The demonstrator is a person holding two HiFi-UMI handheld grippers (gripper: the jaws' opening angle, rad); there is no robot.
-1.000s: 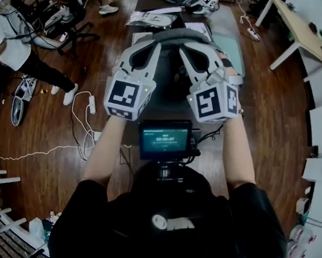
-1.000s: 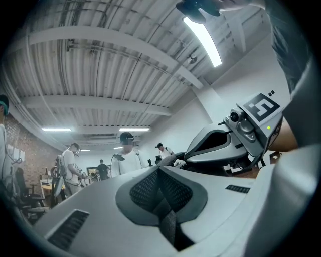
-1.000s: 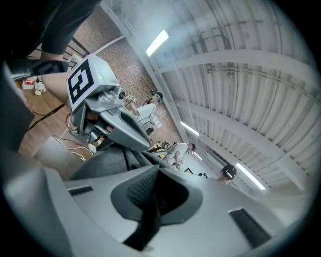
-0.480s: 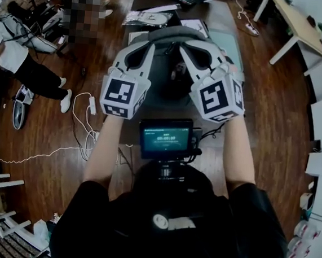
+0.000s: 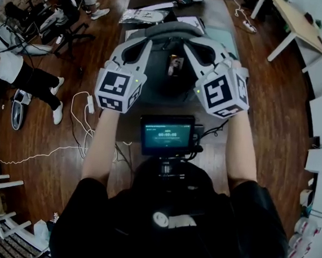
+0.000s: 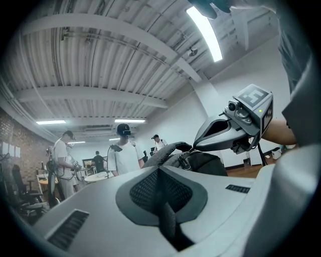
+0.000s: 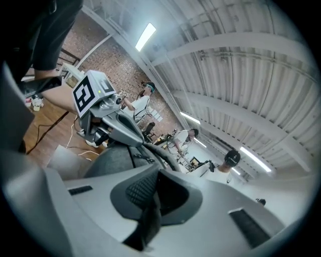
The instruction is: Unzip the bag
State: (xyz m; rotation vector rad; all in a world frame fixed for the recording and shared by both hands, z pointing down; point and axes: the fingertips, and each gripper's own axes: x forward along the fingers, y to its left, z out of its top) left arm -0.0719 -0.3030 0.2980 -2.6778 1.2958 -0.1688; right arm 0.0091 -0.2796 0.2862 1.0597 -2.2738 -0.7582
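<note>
The grey backpack stands just beyond and between my tongs. My left gripper and right gripper are each clenched on a thin dark strip, probably a zip tab. The cloth looks soft and floppy, so I'd pinch the tab and brace the fabric.

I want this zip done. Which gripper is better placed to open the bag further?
Right, probably. The right gripper is shut on a dark strip beside the gap in the bag's top; the left gripper, also shut on a strip, sits farther from that gap.
</note>
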